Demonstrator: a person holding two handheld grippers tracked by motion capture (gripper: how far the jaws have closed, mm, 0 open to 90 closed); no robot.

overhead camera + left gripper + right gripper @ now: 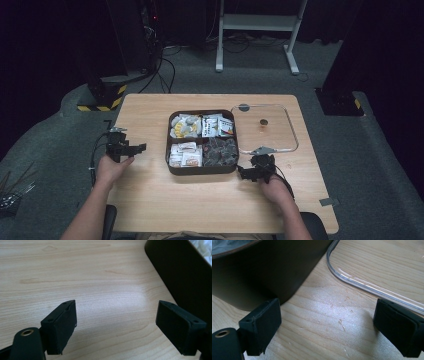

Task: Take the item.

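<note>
A dark brown box (169,150) with several compartments of wrapped snacks sits mid-table. To its right lies its clear lid (290,125). My left gripper (141,147) rests on the table left of the box, jaws pointing at the box's side and open with bare wood between them. In the left gripper view the box's dark wall (180,272) stands at upper right, beyond the left gripper (116,326). My right gripper (242,173) lies off the box's front right corner, open and empty. In the right gripper view the box's corner (274,270) and the lid's edge (367,285) lie beyond the right gripper (327,330).
The wooden table (150,200) has bare room along its front and left side. A small dark disc (263,122) lies under or on the clear lid, and a grey round mark (244,107) sits at the lid's far left corner. A white desk frame (260,22) stands beyond the table.
</note>
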